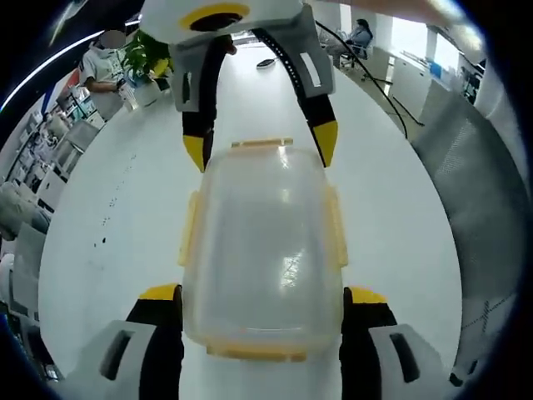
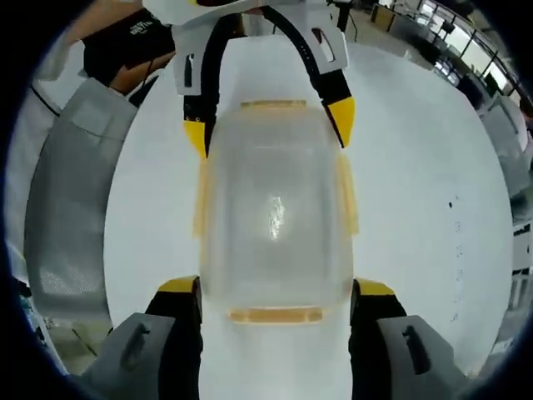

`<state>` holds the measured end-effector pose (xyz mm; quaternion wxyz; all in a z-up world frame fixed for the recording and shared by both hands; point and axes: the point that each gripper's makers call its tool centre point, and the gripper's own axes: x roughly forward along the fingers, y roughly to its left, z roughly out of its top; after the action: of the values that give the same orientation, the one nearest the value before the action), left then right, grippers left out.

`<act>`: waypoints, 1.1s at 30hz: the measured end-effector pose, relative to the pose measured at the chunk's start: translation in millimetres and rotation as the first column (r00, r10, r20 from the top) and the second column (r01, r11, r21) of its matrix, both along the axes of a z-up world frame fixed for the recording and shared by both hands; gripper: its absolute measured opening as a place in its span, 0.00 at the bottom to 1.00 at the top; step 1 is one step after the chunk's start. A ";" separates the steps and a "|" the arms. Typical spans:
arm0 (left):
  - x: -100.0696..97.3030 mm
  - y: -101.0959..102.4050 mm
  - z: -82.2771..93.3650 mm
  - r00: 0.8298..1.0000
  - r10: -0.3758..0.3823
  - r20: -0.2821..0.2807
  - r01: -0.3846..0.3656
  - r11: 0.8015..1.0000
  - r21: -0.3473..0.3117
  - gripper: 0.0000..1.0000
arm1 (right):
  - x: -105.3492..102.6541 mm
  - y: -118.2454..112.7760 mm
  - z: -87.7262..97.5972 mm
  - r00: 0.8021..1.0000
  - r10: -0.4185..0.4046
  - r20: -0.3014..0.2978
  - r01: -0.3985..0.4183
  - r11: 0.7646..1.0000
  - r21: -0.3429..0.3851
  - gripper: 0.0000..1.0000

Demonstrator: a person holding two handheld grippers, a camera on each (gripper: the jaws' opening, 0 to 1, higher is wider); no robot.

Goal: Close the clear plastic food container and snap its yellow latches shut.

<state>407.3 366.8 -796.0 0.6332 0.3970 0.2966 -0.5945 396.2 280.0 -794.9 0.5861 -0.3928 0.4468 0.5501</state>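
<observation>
Fingers point(image 1: 161, 293) of both grippers flanking lidded container point(image 1: 262, 242)

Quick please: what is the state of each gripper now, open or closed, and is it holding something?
Left gripper: open, jaws either side of one end of the container; grip cannot be told.
Right gripper: open, jaws astride the opposite end; grip cannot be told.

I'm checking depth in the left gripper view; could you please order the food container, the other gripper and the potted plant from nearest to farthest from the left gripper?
1. Food container, between the left gripper tips.
2. Right gripper, at its far end.
3. Potted plant, far across the table.
</observation>
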 end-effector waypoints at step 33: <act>5.5 1.5 30.9 0.987 0.152 0.047 -0.144 0.978 -0.148 0.99 | 11.3 -3.1 41.5 0.977 -0.170 0.125 0.153 0.979 0.136 0.98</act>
<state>412.7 368.3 -765.2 0.7111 0.3440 0.2632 -0.5538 407.5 276.9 -753.4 0.6814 -0.3543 0.4008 0.4995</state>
